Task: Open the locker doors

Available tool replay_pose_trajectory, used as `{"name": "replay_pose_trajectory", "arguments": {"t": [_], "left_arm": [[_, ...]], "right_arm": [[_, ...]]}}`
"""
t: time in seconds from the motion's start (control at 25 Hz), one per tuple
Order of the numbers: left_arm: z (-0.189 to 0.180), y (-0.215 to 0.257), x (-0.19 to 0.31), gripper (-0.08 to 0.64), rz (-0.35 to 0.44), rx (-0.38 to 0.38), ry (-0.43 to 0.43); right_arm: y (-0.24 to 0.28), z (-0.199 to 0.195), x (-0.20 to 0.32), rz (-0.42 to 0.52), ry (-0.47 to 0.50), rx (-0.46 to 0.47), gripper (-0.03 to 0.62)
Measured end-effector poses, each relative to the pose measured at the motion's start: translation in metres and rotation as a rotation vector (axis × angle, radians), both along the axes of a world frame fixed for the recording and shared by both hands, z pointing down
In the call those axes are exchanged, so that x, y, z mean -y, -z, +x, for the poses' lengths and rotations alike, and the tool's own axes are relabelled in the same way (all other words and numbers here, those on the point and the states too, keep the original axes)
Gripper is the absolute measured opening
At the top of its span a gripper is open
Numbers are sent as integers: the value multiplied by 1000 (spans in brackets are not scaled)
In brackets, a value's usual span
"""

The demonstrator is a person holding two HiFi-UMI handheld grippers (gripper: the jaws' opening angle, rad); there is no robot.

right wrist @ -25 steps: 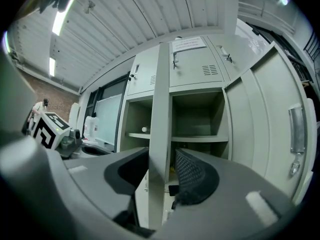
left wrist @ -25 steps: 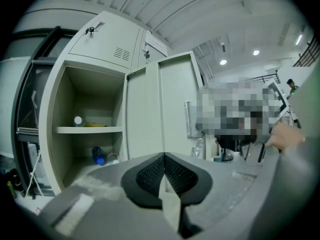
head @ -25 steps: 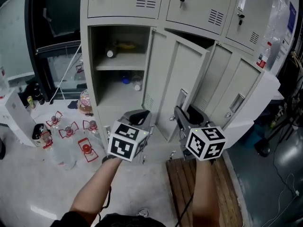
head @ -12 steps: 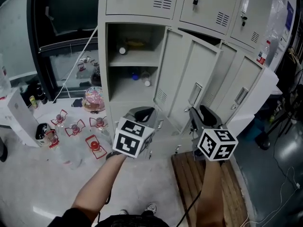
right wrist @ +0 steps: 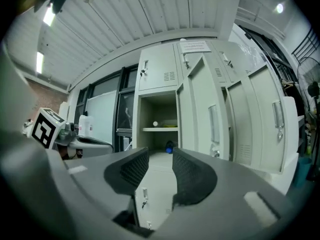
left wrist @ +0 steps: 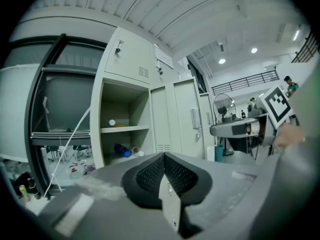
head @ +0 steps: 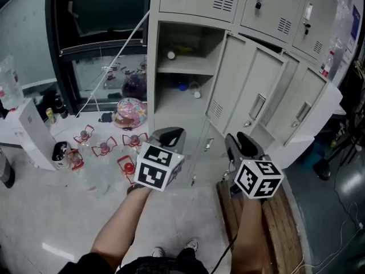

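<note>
The beige locker bank fills the upper right of the head view. Its lower left compartment stands open, with bottles on its shelf. Two tall doors to the right, one and another, are swung outward. My left gripper hovers short of the lockers, its pads pressed together with nothing between them in the left gripper view. My right gripper hangs beside it, jaws apart and empty, pointing at the open door and compartment.
Several red-capped water bottles lie on the floor at left, next to a colourful round container and a white box. A wooden pallet lies under the right arm. A black-framed glass front stands left of the lockers.
The lockers have slid rightward and farther off in the head view, with more floor showing at left. Both grippers have drawn back from the doors together, still side by side.
</note>
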State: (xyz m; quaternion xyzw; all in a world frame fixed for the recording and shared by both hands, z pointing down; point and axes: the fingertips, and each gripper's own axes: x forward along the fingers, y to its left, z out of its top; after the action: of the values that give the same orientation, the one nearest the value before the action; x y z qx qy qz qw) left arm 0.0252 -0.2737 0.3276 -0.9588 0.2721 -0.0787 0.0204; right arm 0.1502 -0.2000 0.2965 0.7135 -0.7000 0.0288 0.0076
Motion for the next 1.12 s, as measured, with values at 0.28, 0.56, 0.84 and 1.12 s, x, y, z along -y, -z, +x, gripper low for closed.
{"name": "replay_pose_trajectory", "arguments": {"t": [0.28, 0.56, 0.84, 1.12], "left_arm": [[-66, -16, -1, 0, -14, 2, 70], [-133, -20, 8, 2, -21, 7, 162], [-185, -20, 20, 2, -25, 9, 243], [-201, -12, 23, 2, -25, -17, 261]], "right_arm": [[-24, -64, 14, -32, 71, 30, 104], [-26, -110, 31, -32, 126, 7, 40], [-31, -146, 44, -32, 175, -10, 0], [-28, -155, 49, -19, 192, -17, 0]]}}
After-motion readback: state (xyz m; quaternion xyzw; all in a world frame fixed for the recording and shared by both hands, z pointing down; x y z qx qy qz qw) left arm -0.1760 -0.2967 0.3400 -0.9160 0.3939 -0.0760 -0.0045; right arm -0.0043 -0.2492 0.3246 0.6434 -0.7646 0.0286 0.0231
